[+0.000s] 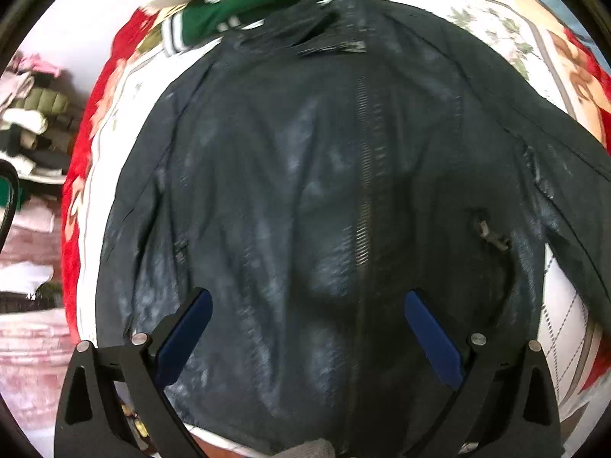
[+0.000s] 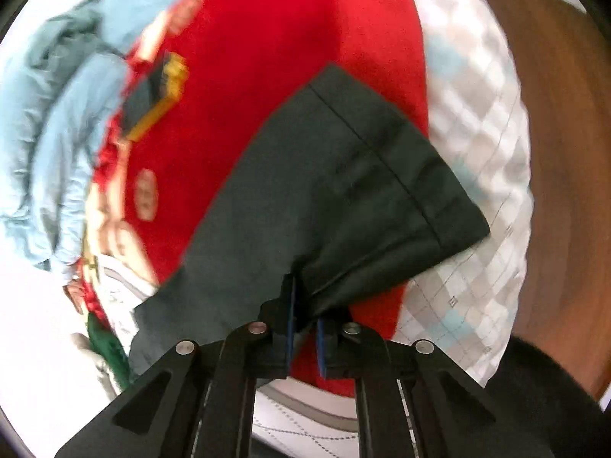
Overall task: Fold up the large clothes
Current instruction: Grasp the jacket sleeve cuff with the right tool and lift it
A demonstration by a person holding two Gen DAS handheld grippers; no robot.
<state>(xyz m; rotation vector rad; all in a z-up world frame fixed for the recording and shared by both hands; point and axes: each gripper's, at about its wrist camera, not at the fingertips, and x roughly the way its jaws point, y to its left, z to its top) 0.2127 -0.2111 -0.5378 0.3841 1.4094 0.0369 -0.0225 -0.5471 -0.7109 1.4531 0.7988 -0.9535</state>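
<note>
Dark jacket (image 1: 324, 198) fabric is seen spread flat, front up, on a red floral blanket (image 1: 80, 175), its metal zipper (image 1: 364, 175) running down the middle and a small zip pull (image 1: 490, 234) lying to one side. The cloth appears thin and slightly glossy, with pale scuffed patches, though blur makes the weave uncertain. The left gripper (image 1: 307, 328) is held above the jacket's lower half with its blue-padded fingers (image 1: 187, 328) spread wide and nothing between them. A folded green garment (image 1: 282, 4) lies touching the collar edge; stacked clothes (image 1: 34, 122) are seen beyond the blanket's left border. The right gripper (image 2: 305, 328) is closed narrowly on a sleeve cuff (image 2: 362, 175), which is stitched along its hem. Checked quilting (image 2: 485, 175) and a brown floor (image 2: 553, 145) border the blanket there.
</note>
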